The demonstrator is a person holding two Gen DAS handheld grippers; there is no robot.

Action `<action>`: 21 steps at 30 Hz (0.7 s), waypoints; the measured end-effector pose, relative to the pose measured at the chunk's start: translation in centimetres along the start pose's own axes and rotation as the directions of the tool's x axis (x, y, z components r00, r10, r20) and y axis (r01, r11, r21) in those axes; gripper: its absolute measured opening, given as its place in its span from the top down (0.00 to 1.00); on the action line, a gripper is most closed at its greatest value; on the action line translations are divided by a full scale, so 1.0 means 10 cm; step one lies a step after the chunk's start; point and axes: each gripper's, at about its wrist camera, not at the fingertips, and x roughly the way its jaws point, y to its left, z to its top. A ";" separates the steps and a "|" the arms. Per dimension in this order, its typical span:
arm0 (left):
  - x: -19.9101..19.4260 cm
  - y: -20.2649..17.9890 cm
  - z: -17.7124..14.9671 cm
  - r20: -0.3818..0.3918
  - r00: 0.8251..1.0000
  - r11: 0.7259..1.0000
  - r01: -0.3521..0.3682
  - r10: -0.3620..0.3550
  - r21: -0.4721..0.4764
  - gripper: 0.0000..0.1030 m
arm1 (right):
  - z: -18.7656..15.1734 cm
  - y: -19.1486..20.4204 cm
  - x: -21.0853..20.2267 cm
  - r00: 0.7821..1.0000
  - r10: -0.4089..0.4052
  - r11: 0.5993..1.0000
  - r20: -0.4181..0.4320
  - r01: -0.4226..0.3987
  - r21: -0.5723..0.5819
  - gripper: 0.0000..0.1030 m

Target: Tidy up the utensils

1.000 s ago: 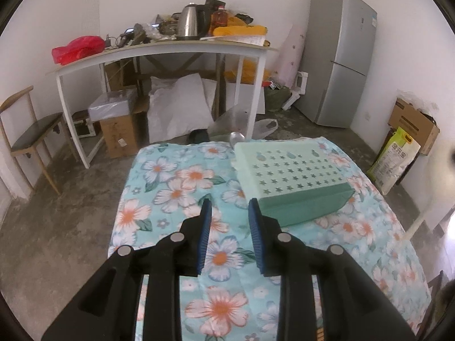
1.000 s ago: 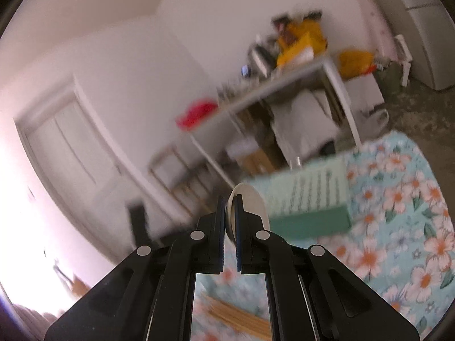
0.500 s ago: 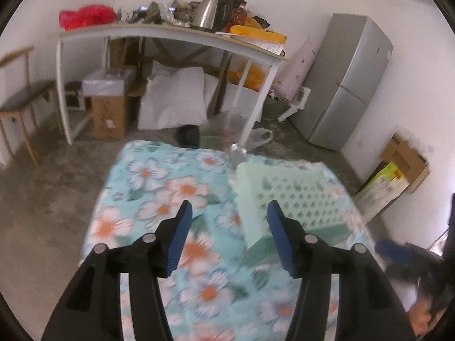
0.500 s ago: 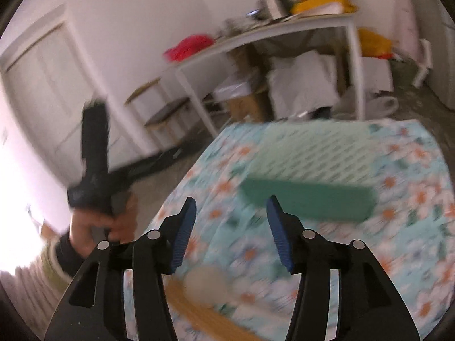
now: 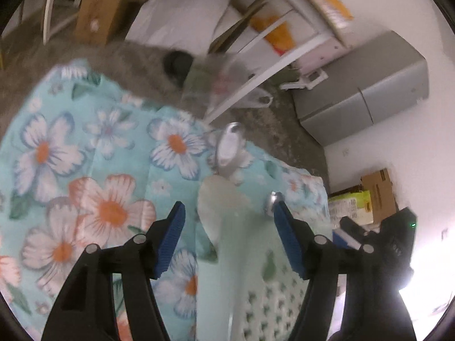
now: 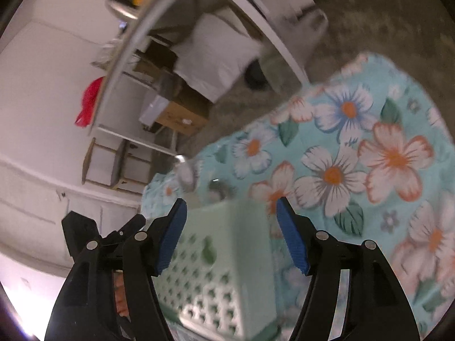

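A: Left wrist view. What do the left tongs [image 5: 229, 231] show?

B: Blue-padded jaws apart and opening, gripping nothing. A corner of the pale green perforated utensil box [image 5: 250, 284] lies between them, untouched by the pads. The box rests on the tabletop, which is covered by a floral tablecloth [image 5: 85, 170].

A: And beyond the box?

B: A metal spoon [image 5: 227, 147] lies on the cloth near the far edge; a second shiny spoon tip [image 5: 273, 201] shows just beside the right pad. Blur hides their handles.

A: Right wrist view?

B: The right tongs [image 6: 230, 233] are likewise released and opening. The same box's corner sits between the pads, apart from both. The other black tool appears at lower left.

A: Background?

B: A white table [image 6: 159, 20], a cardboard box [image 6: 182, 119], a grey refrigerator [image 5: 366, 96].
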 end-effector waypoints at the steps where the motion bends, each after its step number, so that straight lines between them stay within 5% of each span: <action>1: 0.05 0.03 0.02 -0.007 1.000 1.000 0.022 -0.022 -0.021 0.39 | 0.01 -0.03 0.04 1.000 0.003 1.000 -0.008 -0.003 0.016 0.39; 8: 0.18 0.06 0.00 -0.036 0.992 0.987 0.114 -0.119 -0.111 0.42 | -0.01 -0.16 0.25 0.983 0.166 0.981 -0.080 -0.157 0.114 0.39; 21: -0.32 -0.30 -0.44 0.005 0.974 0.974 0.225 -0.225 0.030 0.48 | -0.33 -0.08 -0.24 0.960 0.279 0.959 0.020 -0.280 0.043 0.49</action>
